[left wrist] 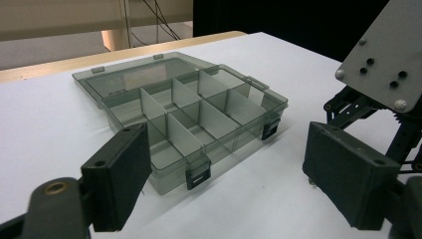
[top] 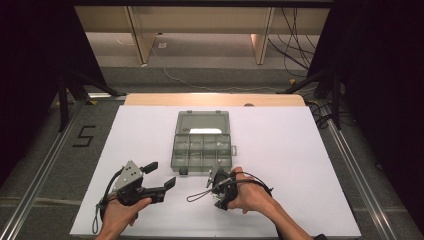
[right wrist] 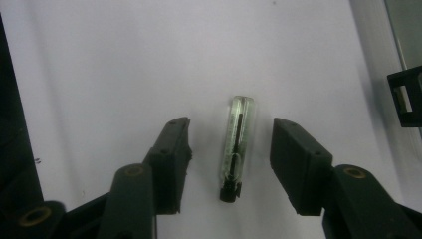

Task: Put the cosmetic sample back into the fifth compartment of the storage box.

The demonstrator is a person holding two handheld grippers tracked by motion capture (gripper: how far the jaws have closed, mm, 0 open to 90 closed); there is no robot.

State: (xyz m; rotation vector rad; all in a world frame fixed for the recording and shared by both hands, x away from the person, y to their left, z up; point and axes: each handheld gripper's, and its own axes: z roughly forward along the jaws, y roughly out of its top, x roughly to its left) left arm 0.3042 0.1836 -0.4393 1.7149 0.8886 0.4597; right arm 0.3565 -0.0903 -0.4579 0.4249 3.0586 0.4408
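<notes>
We judge the work barely begun: the compartment box point(top: 202, 144) lies open at mid-table, lid flat toward the far edge, cells apparently empty. One clear-handled bit point(right wrist: 236, 149), seemingly a small screwdriver, lies on the white sheet point(top: 300, 165) near the box's front right corner. The right gripper point(right wrist: 231, 149) straddles it, jaws apart, pads not touching. The left gripper point(top: 162, 175) rests open near the front edge. Count: one box, eight cells, one tool, two grippers. Left: grasp, place.
</notes>
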